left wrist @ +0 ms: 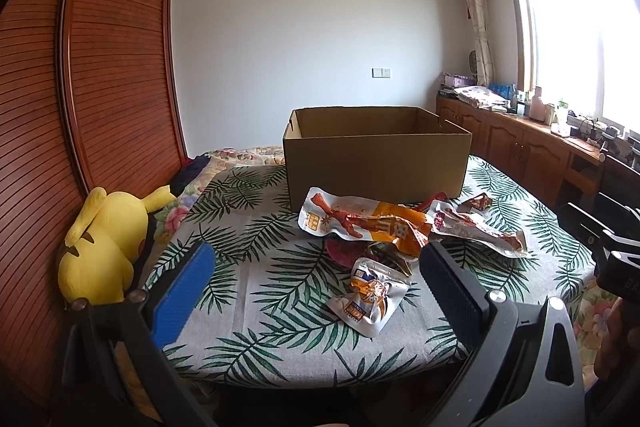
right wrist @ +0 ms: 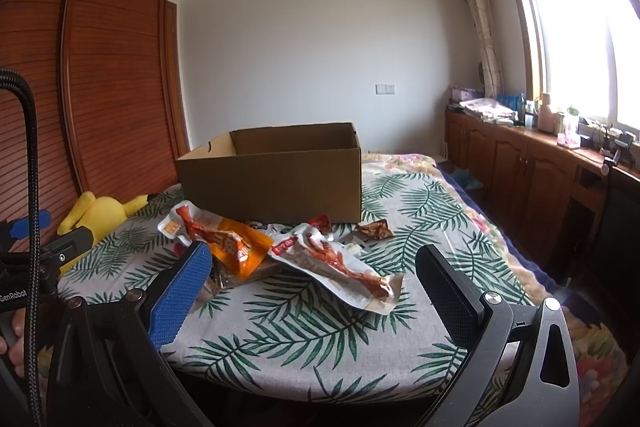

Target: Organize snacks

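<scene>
An open brown cardboard box (left wrist: pixel 376 163) stands on a leaf-print cloth (left wrist: pixel 256 291); the right wrist view shows it too (right wrist: pixel 276 183). In front of it lies a pile of snack packets: an orange-and-white chicken-foot packet (left wrist: pixel 360 223), a white one (left wrist: pixel 476 227), and a small crumpled packet (left wrist: pixel 370 301) nearest me. My left gripper (left wrist: pixel 316 267) is open and empty, just short of the small packet. My right gripper (right wrist: pixel 314 271) is open and empty, with a white chicken-foot packet (right wrist: pixel 336 263) between its fingers' lines and an orange packet (right wrist: pixel 232 243) by the blue finger.
A yellow plush toy (left wrist: pixel 102 247) leans on the wooden wardrobe (left wrist: pixel 92 67) at the left. Wooden cabinets (right wrist: pixel 532 163) with clutter run under the window at the right. A small brown packet (right wrist: pixel 376 229) lies right of the pile.
</scene>
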Motion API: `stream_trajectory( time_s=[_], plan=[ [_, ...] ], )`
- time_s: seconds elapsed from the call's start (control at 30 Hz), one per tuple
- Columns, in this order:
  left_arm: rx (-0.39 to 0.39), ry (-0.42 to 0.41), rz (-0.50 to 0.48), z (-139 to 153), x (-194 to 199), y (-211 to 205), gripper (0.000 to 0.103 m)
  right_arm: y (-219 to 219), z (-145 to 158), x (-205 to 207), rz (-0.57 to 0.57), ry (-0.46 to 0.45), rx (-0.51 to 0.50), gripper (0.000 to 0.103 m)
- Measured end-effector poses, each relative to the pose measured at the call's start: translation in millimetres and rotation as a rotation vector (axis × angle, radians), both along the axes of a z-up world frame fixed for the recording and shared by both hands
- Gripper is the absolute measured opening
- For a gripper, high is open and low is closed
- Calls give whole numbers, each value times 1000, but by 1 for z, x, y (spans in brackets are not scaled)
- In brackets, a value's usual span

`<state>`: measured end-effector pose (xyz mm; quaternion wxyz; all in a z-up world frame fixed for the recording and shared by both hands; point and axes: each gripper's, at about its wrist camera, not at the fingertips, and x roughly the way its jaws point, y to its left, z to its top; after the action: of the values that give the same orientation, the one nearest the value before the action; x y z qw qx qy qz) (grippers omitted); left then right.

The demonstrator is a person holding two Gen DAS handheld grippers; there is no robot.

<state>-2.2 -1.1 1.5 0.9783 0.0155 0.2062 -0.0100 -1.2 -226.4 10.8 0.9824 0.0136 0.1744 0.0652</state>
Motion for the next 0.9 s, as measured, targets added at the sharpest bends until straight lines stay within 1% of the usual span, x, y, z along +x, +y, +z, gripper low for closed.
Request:
stream_trajectory(
  time_s=[0.33, 0.57, 0.63, 0.7, 0.9],
  plan=[
    [1, 49, -10, -13, 9, 0, 103, -1, -3, 3, 2, 15, -8, 103],
    [2, 119, -34, -33, 23, -1, 103, -2, -11, 8, 1, 36, -18, 103],
    [-11, 156, -53, -40, 31, 1, 103, -3, -14, 10, 2, 45, -25, 103],
    [-18, 173, -63, -46, 36, 2, 103, -4, -17, 14, -14, 48, -41, 103],
    [11, 211, -86, -58, 51, -1, 103, -15, -23, 25, -33, 57, -58, 103]
  ],
)
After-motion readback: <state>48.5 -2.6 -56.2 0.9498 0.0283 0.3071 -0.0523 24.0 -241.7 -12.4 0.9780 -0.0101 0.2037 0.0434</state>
